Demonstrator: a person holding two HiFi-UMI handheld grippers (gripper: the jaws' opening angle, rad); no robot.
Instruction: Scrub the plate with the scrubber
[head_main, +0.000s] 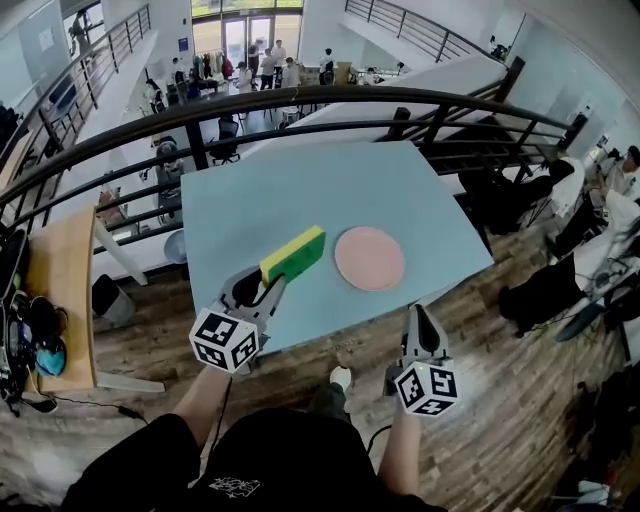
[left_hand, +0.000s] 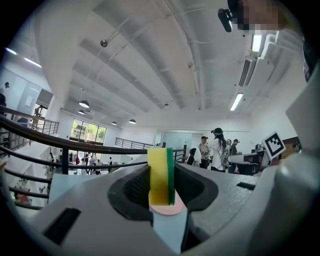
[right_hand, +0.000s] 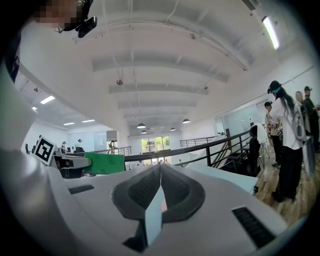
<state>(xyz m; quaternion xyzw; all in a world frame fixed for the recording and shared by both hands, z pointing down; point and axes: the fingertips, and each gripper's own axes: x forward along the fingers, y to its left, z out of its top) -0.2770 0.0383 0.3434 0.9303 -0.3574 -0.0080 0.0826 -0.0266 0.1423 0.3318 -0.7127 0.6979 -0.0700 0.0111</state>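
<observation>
A yellow sponge scrubber with a green scouring face (head_main: 293, 254) is clamped end-on in my left gripper (head_main: 271, 282) and hangs over the light blue table (head_main: 300, 190), just left of the plate. The round pink plate (head_main: 369, 258) lies flat and bare near the table's front right. In the left gripper view the scrubber (left_hand: 160, 176) stands upright between the jaws of the left gripper (left_hand: 161, 186), with a sliver of the plate (left_hand: 168, 209) below it. My right gripper (head_main: 416, 314) hovers at the table's front edge, below the plate, shut with nothing in it; in its own view the right gripper (right_hand: 160, 175) has its jaws pressed together.
A black metal railing (head_main: 300, 100) curves round the table's far side, with a drop to a lower floor beyond. A wooden bench (head_main: 62, 300) with bags stands at the left. Several people (right_hand: 287, 135) stand to the right. The person's legs (head_main: 270, 450) are below the table edge.
</observation>
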